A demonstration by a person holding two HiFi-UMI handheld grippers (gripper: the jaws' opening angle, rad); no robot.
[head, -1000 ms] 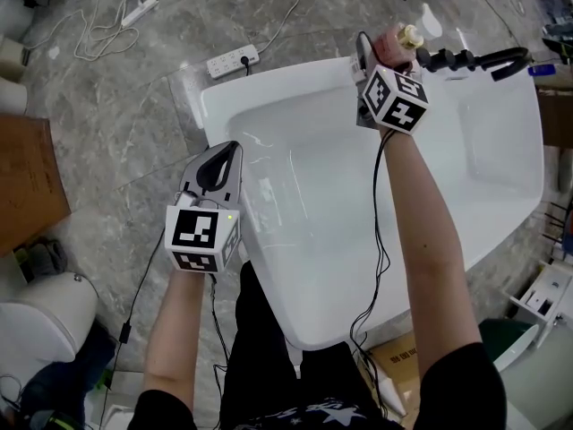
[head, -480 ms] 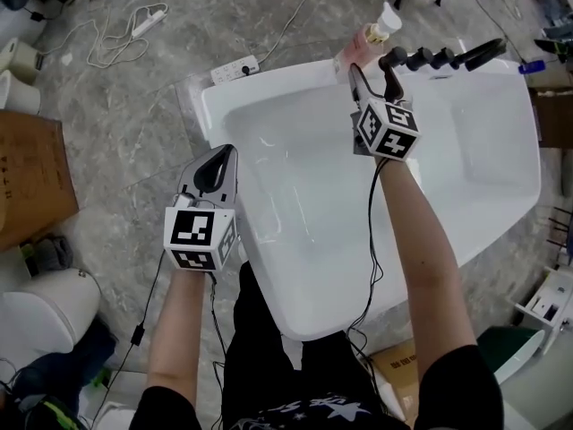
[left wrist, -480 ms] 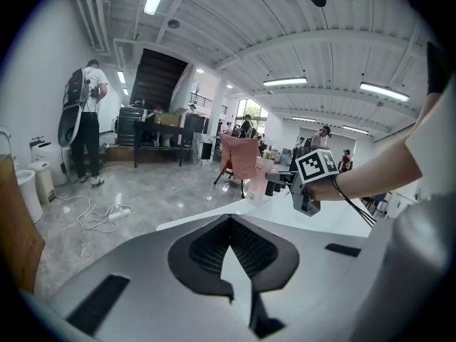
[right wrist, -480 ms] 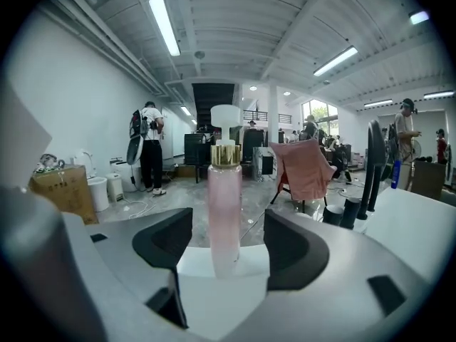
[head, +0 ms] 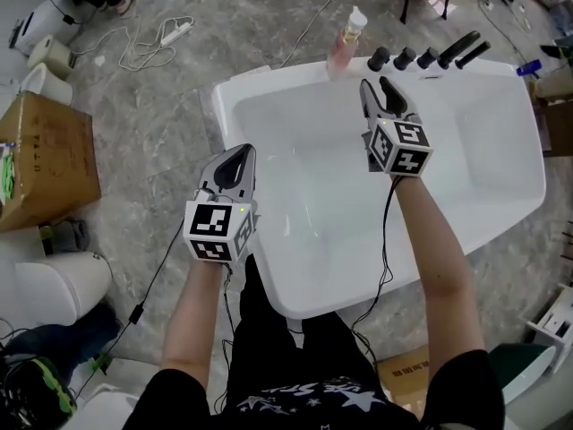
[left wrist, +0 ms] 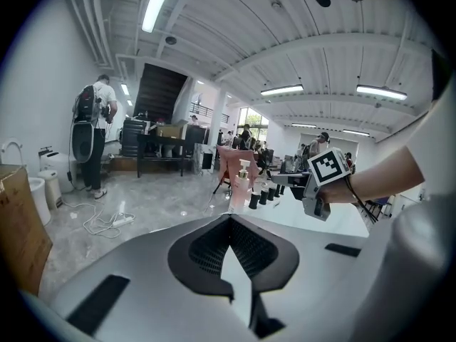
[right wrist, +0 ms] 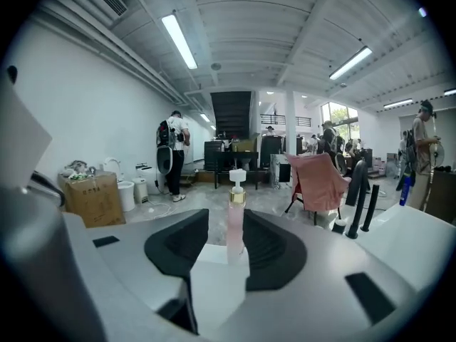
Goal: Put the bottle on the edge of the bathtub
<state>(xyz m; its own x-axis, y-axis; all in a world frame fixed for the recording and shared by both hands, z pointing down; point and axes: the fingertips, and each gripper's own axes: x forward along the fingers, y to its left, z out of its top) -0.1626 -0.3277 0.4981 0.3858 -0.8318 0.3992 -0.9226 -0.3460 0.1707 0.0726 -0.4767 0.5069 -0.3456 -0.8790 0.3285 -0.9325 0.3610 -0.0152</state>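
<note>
A pale pink pump bottle (head: 345,45) stands upright on the far rim of the white bathtub (head: 269,83), just left of the black tap handles. My right gripper (head: 380,90) hangs over the tub a short way back from the bottle. Its jaws are closing with nothing between them. In the right gripper view the bottle (right wrist: 234,216) shows beyond the gap, apart from the pads. My left gripper (head: 235,161) hovers over the tub's left rim, shut and holding nothing. In the left gripper view the bottle (left wrist: 243,185) stands far ahead, with the right gripper (left wrist: 288,179) beside it.
Black tap handles and a spout (head: 421,56) line the far rim right of the bottle. On the floor lie a power strip with cable (head: 175,32), a cardboard box (head: 45,155) and a white toilet (head: 49,294). People stand far off (right wrist: 173,155).
My right gripper let go of the bottle, which now stands on the far rim, and drew back towards me with its jaws narrowing. The left gripper stayed by the left rim.
</note>
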